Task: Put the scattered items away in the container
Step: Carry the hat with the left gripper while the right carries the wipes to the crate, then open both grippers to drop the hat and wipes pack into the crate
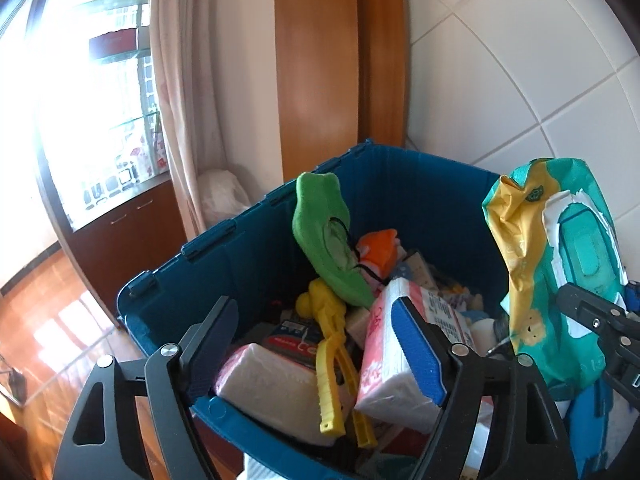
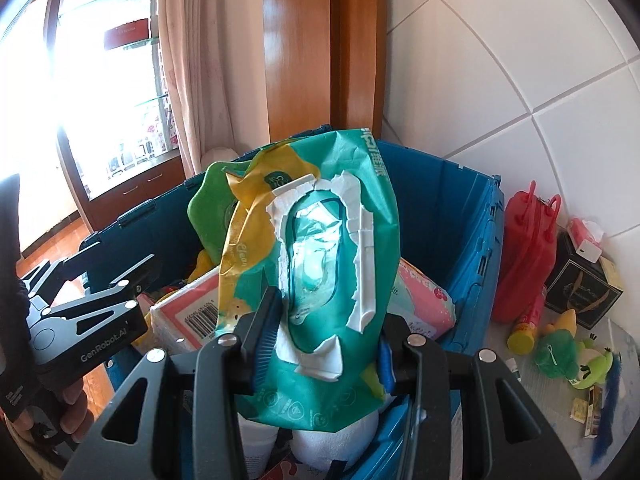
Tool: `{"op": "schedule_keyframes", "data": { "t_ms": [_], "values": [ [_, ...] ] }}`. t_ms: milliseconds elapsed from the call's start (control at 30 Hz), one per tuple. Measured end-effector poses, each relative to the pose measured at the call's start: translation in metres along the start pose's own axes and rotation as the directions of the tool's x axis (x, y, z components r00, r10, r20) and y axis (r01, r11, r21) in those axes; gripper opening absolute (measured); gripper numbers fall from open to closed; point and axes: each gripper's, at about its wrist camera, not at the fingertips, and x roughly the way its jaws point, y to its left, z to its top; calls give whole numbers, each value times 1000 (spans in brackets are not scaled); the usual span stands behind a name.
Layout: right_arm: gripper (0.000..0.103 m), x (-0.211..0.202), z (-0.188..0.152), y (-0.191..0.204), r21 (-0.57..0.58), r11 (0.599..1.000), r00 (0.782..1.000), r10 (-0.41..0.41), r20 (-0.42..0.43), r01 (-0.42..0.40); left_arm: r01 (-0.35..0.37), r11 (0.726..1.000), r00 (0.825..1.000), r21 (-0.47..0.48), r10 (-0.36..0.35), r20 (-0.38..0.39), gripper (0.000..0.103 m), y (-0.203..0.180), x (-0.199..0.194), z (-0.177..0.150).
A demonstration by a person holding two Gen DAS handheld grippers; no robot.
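**Right wrist view: wipes pack held above an almost full bin**

Right wrist view shows the blue container (image 2: 448,216) crowded to its rim, which is probably why the teal wipes pack (image 2: 328,248) is held upright above it: there is little flat room left to lay it down. The right gripper (image 2: 324,344) pinches the pack's lower part between its blue pads.

The left gripper (image 1: 316,344) stands spread over the near-left rim with nothing pressed by its pads; a pink tissue pack (image 1: 400,344) lies between and beyond its fingers, leaning on a yellow plastic toy (image 1: 332,360). A green slipper (image 1: 320,232) sticks up at the far side.

Outside, on the floor to the right, a red bag (image 2: 528,256), a black box (image 2: 580,284) and a green plush toy (image 2: 560,356) remain to be gathered.
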Motion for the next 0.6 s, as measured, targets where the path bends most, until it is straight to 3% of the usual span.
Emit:
{"op": "schedule_keyframes", "data": {
  "t_ms": [400, 533, 600],
  "values": [
    [44, -4, -8, 8, -2, 1000, 1000, 0, -16, 0, 9, 1000, 1000, 2, -9, -8, 81, 2, -13, -16],
    [67, -5, -10, 8, 2, 1000, 1000, -3, -7, 3, 9, 1000, 1000, 3, -9, -5, 81, 3, -16, -19],
    [67, -6, -11, 10, -3, 1000, 1000, -1, -6, 1, 11, 1000, 1000, 4, -11, -4, 81, 1, -17, -19]
  ]
}}
